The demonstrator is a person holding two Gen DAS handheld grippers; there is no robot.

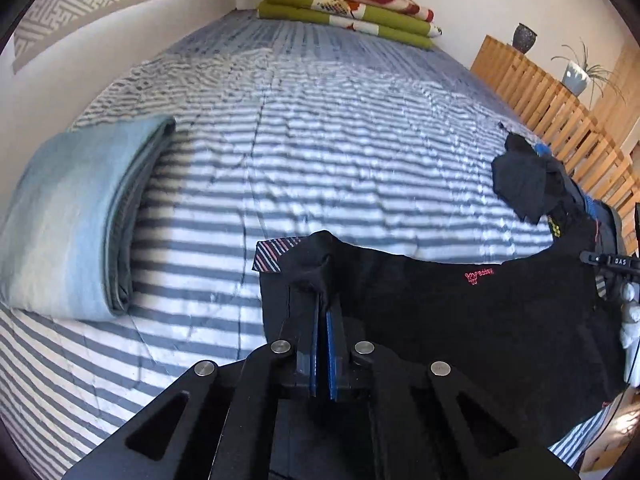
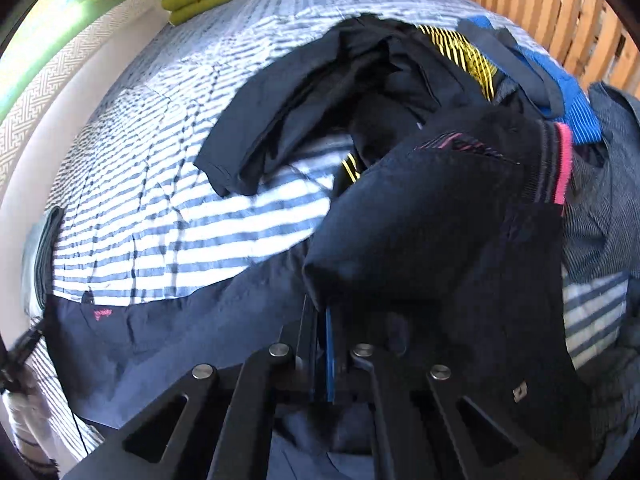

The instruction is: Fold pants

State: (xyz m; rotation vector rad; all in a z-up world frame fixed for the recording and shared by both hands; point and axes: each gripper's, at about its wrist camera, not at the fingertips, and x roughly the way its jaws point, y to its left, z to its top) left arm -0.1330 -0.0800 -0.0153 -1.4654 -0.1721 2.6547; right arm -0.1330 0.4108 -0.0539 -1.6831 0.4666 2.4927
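Black pants [image 1: 460, 312] with a small pink logo and a striped lining corner lie stretched across the near part of the striped bed. My left gripper [image 1: 322, 298] is shut on a bunched corner of the pants, which drapes over the fingertips. In the right wrist view the same pants [image 2: 420, 220] bulge up over my right gripper [image 2: 320, 308], whose blue pads are pressed together on the cloth; a pink-edged waistband [image 2: 562, 164] shows at the upper right. The other gripper's handle, with a gloved hand on it, shows at the edge of each view.
A pile of dark, blue and yellow-striped clothes [image 2: 400, 80] lies on the bed's right side. A folded light-blue item [image 1: 76, 216] rests at the left. Folded green and red blankets [image 1: 348, 12] sit at the far end. A wooden slatted rail [image 1: 568, 112] borders the right.
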